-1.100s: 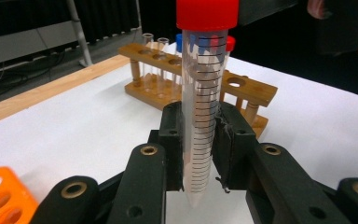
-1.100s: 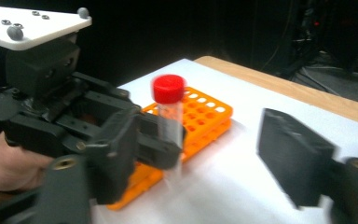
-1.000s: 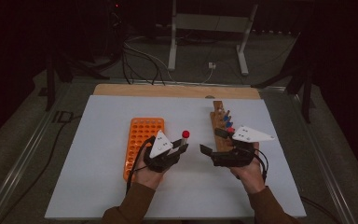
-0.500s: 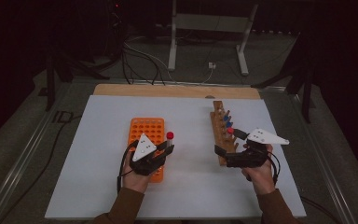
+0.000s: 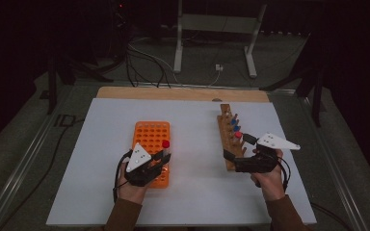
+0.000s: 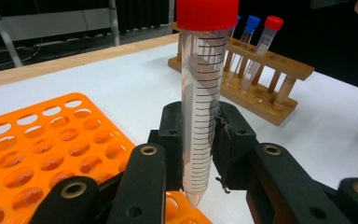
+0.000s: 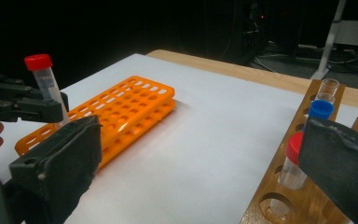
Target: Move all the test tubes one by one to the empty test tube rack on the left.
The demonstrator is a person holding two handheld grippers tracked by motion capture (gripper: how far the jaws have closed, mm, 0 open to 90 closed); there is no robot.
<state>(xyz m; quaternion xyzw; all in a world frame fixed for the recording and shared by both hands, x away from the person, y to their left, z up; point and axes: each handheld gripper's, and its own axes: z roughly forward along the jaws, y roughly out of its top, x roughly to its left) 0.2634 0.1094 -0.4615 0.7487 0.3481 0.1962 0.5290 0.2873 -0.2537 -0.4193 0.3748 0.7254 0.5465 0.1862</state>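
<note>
Surface: white rectangular tabletop [image 5: 192,192] in a dark room, with a bare wooden strip along its far edge.
Left gripper: black left gripper [image 5: 163,157], held in a hand at the near left, its jaws closed on the clear graduated tube with a red screw cap [image 6: 201,93]; the tube stands nearly upright, its pointed tip just above the near right corner of the orange rack.
Orange rack: orange plastic rack with many round holes [image 5: 147,139], lying flat left of centre; the holes in view look empty.
Right gripper: black right gripper [image 5: 239,147], held in a hand at the near right, jaws spread apart with nothing between them, just beside the near end of the wooden rack.
Wooden rack: brown wooden tube rack [image 5: 228,144], running near to far right of centre, holding a red-capped tube and blue-capped tubes [image 7: 320,108].
Open room: bare white top between the two racks and along the left edge.
Beyond: cables and grey metal stand legs [image 5: 178,43] on the floor past the far edge.
</note>
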